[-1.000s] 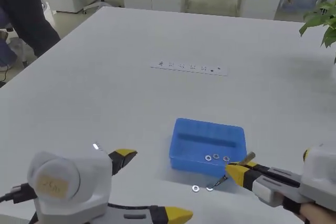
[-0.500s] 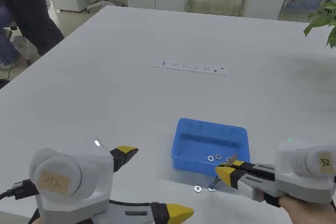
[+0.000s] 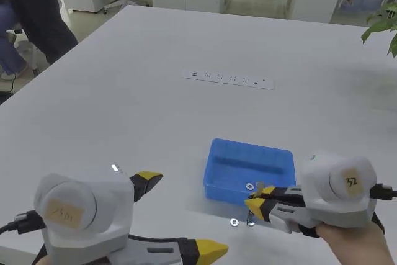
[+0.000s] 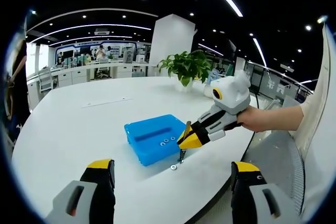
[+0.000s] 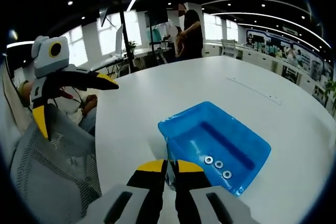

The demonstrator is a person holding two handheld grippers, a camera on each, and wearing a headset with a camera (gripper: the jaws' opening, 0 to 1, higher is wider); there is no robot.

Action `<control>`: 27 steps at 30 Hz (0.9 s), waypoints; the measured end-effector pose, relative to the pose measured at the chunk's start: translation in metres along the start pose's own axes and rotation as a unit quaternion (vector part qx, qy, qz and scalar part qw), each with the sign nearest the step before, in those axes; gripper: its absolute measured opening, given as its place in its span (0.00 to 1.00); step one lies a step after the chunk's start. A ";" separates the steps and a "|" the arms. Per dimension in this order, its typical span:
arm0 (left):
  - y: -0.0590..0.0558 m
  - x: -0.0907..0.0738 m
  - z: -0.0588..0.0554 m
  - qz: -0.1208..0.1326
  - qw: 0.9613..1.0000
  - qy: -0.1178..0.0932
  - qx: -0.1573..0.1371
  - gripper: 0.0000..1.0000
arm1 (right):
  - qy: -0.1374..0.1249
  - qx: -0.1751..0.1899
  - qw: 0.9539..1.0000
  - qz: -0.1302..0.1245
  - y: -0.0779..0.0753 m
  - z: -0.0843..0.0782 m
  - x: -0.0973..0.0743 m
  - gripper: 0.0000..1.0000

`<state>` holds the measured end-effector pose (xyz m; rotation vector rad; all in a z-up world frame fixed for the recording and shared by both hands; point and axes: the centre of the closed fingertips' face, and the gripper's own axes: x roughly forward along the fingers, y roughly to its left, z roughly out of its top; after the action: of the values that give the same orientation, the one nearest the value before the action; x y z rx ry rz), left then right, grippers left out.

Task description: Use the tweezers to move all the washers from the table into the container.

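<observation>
— Right claw [image 3: 251, 202] has slid to the left since one second ago. Before, it stood at the right front corner of the box [image 3: 248, 167]. Now it is before the middle of the front wall, and its round body covers that corner.
— And how is it, spread or not?
— Pressed together, pinching the tweezers [image 4: 181, 154]. They stand nearly upright, with the tip down at the counter [image 3: 155, 91].
— Where are the washers [image 5: 218, 164]?
— Three lie in a row inside the box, near its front wall. One more washer [image 3: 233, 222] lies on the counter, just in front of the box. The tweezers tip is just beside it, on its right. If another one lies under the tip, I cannot tell; it is too small.
— Did this washer move?
— No, it lies at the same place as before.
— And the left claw [image 3: 180, 215]?
— Spread wide, holding nothing. It hovers over the counter, left of the box and well apart from it, as it did before.
</observation>
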<state>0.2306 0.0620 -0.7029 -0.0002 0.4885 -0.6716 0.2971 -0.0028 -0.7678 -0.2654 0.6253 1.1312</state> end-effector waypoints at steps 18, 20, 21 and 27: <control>-0.001 -0.003 0.001 0.003 1.000 -0.007 0.001 0.93 | -0.007 -0.020 1.000 0.009 0.007 0.003 -0.007 0.01; 0.000 -0.004 0.000 0.004 1.000 -0.007 0.000 0.93 | -0.032 0.001 0.999 0.019 0.009 0.010 -0.014 0.01; 0.001 -0.004 0.000 0.005 1.000 -0.008 -0.001 0.93 | -0.026 -0.004 1.000 0.011 0.005 0.008 -0.018 0.01; -0.001 -0.004 0.000 0.003 1.000 -0.007 -0.001 0.93 | -0.021 -0.024 0.999 0.012 0.005 0.011 -0.034 0.01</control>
<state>0.2280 0.0636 -0.7010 -0.0048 0.4747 -0.6658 0.2865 -0.0209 -0.7390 -0.2756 0.5655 1.1739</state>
